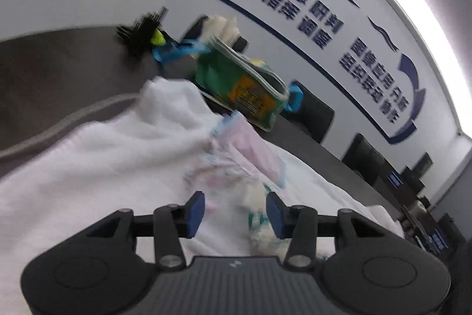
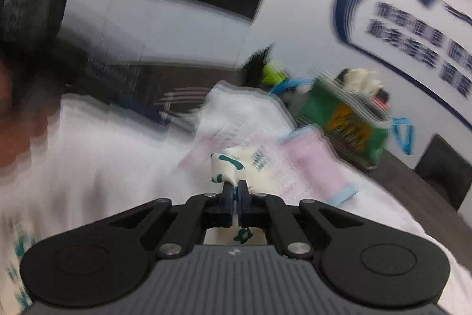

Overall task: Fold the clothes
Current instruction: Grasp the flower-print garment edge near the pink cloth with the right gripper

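Observation:
A pile of white clothes (image 1: 97, 155) lies on the dark table, with a pink and light-blue striped garment (image 1: 250, 143) on top. My left gripper (image 1: 235, 210) is open above the pile, and a cream cloth with teal print (image 1: 259, 214) lies between its fingers without being pinched. My right gripper (image 2: 235, 191) is shut on the cream cloth with teal print (image 2: 227, 167) and holds a bunched fold of it over the pile. The pink garment (image 2: 315, 164) lies just right of it. Both views are blurred by motion.
A green bag with blue handles (image 1: 242, 84) stands behind the clothes, stuffed with cloth. A black brush and a yellow-green item (image 1: 144, 34) lie beside it. Dark chairs (image 1: 315, 111) line the table's far side below a white wall with blue lettering.

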Demonstrator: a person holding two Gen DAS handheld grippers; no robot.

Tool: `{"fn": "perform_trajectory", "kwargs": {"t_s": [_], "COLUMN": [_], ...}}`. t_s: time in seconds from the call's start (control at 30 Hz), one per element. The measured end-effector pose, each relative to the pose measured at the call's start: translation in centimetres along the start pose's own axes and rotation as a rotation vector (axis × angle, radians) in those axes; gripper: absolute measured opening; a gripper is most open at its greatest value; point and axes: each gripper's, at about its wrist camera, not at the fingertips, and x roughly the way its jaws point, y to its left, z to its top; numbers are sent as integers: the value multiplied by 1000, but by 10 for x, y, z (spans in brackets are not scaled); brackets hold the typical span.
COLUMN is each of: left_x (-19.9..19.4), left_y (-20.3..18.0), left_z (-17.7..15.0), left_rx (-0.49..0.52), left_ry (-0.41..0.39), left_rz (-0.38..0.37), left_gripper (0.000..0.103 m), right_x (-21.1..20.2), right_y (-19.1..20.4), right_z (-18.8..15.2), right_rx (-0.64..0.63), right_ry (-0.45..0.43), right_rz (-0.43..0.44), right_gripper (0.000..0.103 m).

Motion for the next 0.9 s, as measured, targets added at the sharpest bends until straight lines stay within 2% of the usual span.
{"fn": "perform_trajectory", "kwargs": {"t_s": [0.07,0.1,0.17,0.23,0.27,0.3,0.37,0.5,0.6,0.67,0.7,0.73,0.9], "left_x": [-8,-11,-16,-23,-22,-21,-20,-35,-52,-61,-65,-70,-90], "left_y": [11,16,25,31,31,31,30,34,35,34,36,37,42], "left_z": [-2,-5,-14,-26,-31,-37,-48,-53,-54,-59,-60,-61,-60], "left_rx": [14,27,61,94,98,102,110,66,66,91,93,95,80], "left_ry": [6,21,63,100,116,131,163,103,73,71,66,61,13], "left_rz": [42,66,90,95,78,60,25,35,56,71,72,73,18], "left_gripper": [48,48,48,49,49,49,49,49,49,49,49,49,49], "right_x": [11,10,-10,-34,-43,-49,-47,-32,5,29,32,29,14], "right_y": [15,17,6,-12,-21,-28,-23,6,30,20,16,14,3], "right_z": [-10,-12,-8,-3,0,4,7,11,8,6,5,4,-1], "right_rx": [-61,-74,-43,9,32,51,37,-48,-149,-94,-72,-61,-6], "right_ry": [68,71,11,-71,-106,-132,-132,-94,-18,29,38,32,5], "right_rz": [16,14,23,55,66,69,146,322,309,346,368,388,484], "right_gripper": [5,8,21,41,44,44,44,44,48,44,19,2,2]}}
